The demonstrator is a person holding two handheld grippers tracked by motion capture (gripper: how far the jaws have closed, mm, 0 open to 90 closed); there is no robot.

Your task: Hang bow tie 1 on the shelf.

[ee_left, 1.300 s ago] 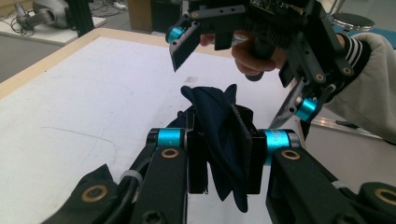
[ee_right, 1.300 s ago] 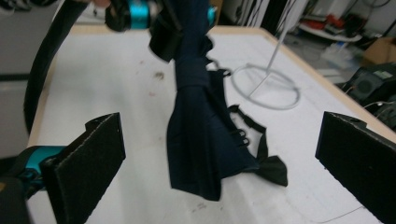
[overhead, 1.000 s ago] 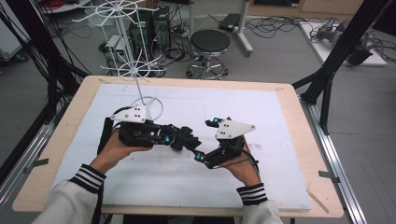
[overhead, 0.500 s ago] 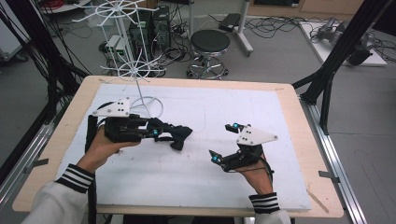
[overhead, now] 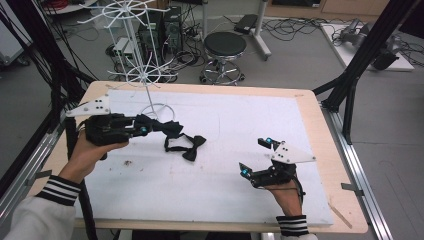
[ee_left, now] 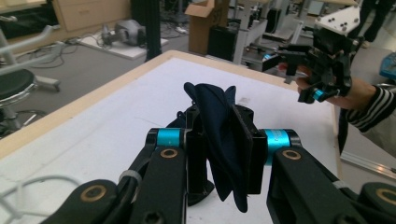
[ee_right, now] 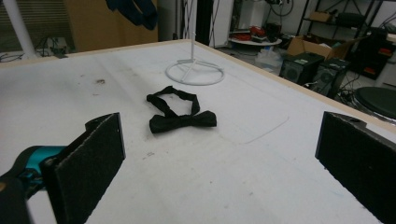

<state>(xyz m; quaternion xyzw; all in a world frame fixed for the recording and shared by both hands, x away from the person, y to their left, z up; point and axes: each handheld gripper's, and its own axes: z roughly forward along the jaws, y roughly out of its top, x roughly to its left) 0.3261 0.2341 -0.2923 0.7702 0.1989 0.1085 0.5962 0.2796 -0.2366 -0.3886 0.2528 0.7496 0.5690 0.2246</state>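
Clearly the left gripper [overhead: 141, 126], at the left of the high view, is clamping its fingers on a dark bow tie [ee_left: 219, 135] — soft, light cloth, folding and drooping between the pads. Right of it, mid-frame, a second bow tie [overhead: 187, 144] is lying flat on the table [overhead: 310, 120] beside the white wire stand [overhead: 140, 55]; its knot looks the firmest place to pinch. Lower right, the right gripper [overhead: 254, 157] is hovering with its fingers wide apart — nothing between them.

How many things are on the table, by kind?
Bow ties: 2, a navy one clamped in the left gripper and a black one lying flat.
White wire stands: 1.
Total: 3.
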